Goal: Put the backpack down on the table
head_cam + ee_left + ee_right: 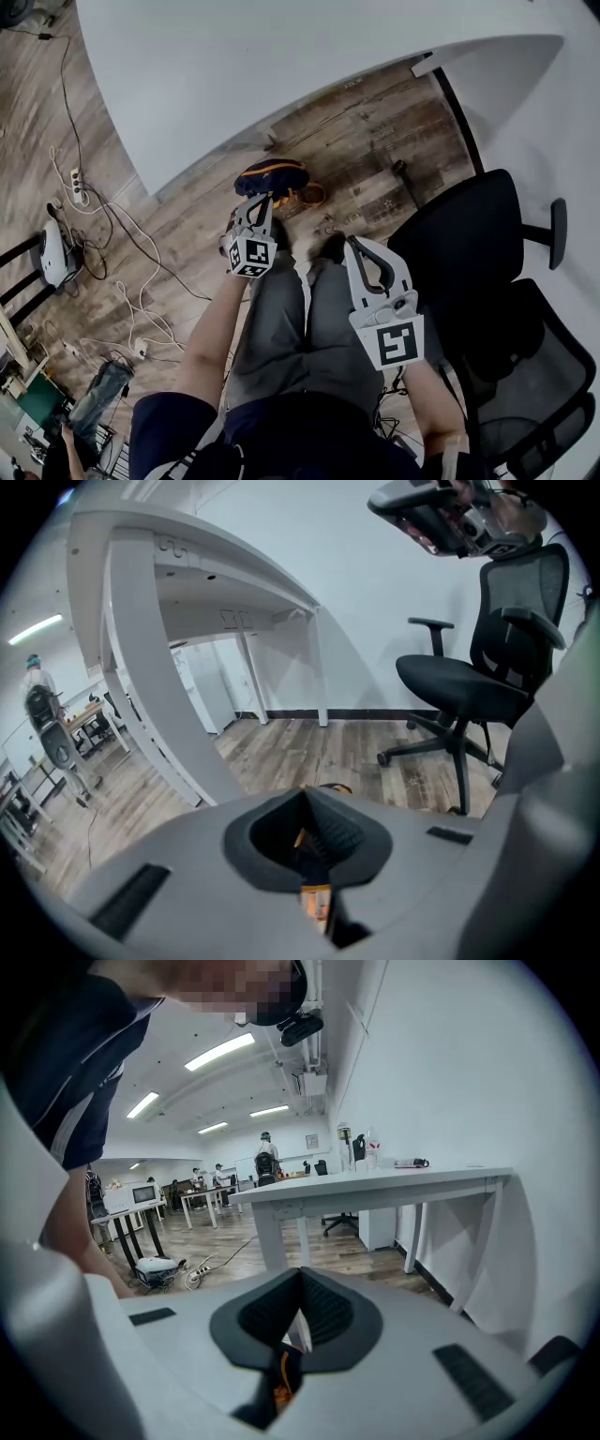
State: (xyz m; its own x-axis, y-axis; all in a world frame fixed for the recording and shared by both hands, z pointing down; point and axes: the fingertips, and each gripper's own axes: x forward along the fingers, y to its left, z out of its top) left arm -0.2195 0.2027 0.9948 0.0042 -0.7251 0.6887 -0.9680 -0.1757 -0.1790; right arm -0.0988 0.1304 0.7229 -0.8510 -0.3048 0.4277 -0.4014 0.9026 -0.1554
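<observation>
Head view | backpack [274, 176] – navy, orange trim – over the wood floor [375, 141], just beside the white table [281, 66] | left gripper [265, 199]: jaws pinched on the backpack's top | right gripper [352, 244]: jaws pressed together, apart from the backpack

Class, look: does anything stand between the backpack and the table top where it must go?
Nothing visible does. The backpack hangs from the left hand-held gripper just short of the table, whose near top looks bare; the office chair stands off to the right.
</observation>
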